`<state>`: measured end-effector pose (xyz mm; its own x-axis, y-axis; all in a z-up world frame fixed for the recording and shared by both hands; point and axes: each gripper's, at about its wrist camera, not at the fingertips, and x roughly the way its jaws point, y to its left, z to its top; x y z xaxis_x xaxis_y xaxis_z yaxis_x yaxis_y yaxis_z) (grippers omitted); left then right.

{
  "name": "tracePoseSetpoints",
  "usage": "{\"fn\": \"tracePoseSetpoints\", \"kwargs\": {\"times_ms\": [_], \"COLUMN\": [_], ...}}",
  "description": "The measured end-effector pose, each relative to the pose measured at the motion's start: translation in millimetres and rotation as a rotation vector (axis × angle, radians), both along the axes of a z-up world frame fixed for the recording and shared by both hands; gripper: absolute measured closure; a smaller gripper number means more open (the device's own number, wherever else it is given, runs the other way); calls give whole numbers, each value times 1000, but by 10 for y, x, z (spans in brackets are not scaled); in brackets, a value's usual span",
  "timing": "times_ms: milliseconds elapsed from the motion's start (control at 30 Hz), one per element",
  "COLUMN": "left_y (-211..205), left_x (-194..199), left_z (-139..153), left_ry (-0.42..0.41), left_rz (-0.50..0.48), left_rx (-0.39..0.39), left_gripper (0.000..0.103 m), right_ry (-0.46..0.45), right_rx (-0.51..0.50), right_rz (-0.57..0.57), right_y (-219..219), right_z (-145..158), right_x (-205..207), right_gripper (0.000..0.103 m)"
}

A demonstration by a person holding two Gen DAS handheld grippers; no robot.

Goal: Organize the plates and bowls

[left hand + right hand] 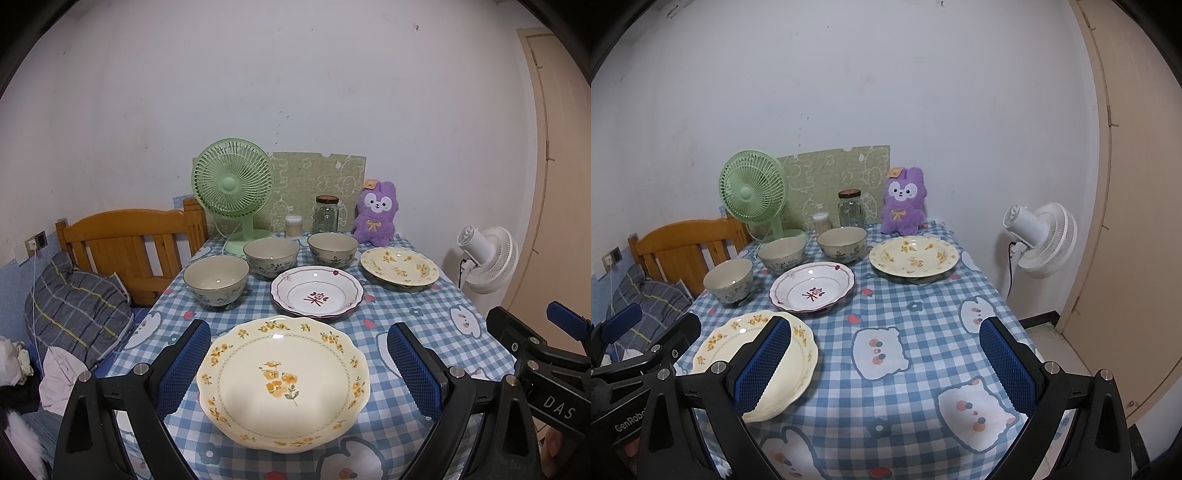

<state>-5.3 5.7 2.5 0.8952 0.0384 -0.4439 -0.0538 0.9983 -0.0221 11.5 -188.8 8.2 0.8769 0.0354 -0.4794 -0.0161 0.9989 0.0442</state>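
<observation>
A cream plate with yellow flowers (283, 382) (798, 363) lies at the table's near edge, framed by the spread fingers of my open left gripper (299, 354), which hovers over it. Behind it sit a white plate with a maroon rim (317, 291) (812, 286) and another yellow-flowered plate (399, 266) (913, 256) at the back right. Three beige bowls stand in a row: left (216, 281) (728, 280), middle (271, 256) (782, 254), right (332, 249) (842, 244). My right gripper (886, 354) is open over bare tablecloth, right of the near plate.
A green fan (234, 184), a glass jar (327, 214), a toothpick holder (293, 224) and a purple plush (376, 214) line the table's back edge by the wall. A wooden bed frame (129, 243) stands left. A white fan (1041, 236) stands right, beside a door.
</observation>
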Motion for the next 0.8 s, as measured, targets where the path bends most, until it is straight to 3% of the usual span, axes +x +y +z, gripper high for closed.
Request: {"fn": "tracePoseSetpoints", "kwargs": {"times_ms": [533, 800], "left_y": [200, 335], "left_x": [268, 507], "left_z": [-108, -283], "left_ry": [45, 109], "left_rz": [15, 30], "left_rx": [-2, -13], "left_gripper": [6, 8], "right_ry": [60, 125], "right_rx": [-8, -23], "right_rz": [23, 50], "right_y": [242, 435], "right_z": [-100, -279], "right_x": [380, 675], "right_gripper": [1, 5]}}
